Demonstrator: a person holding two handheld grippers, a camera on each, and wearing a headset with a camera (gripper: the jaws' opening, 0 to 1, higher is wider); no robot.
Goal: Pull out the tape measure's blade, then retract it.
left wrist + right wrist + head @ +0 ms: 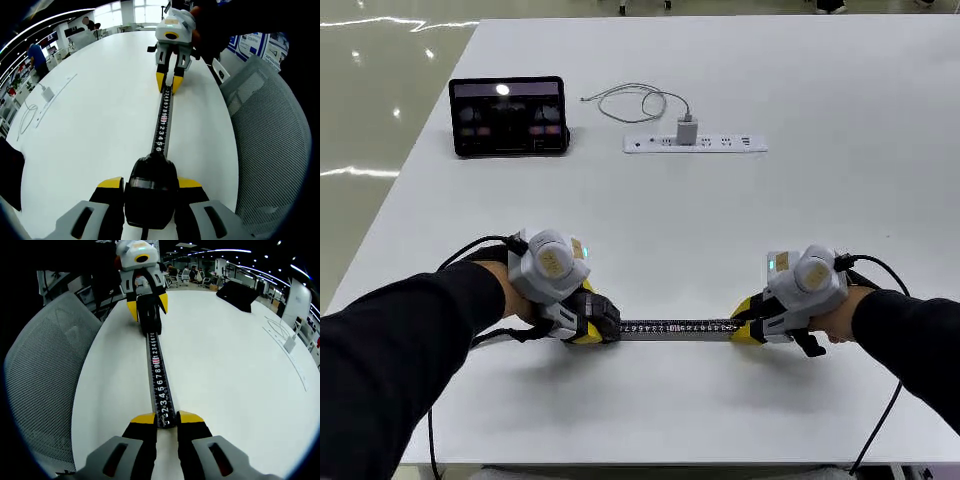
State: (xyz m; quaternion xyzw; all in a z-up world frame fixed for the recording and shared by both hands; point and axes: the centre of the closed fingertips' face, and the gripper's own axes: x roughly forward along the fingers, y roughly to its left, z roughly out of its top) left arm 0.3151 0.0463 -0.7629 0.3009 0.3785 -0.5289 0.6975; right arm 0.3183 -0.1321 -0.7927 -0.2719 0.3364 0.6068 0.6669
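Bright, even overhead light, no dim spots. You get glare streaks on floor [370, 60], soft shadows on table [720, 200] near front edge. Head view sharp; gripper views bend hard at edges, ceiling lights [235, 251] flare.

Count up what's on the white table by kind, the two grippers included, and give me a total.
Grippers: 2, the left gripper and the right gripper
Tape measure: 1
Tablet: 1
Power strip: 1
Charger with cable: 1
Total: 6
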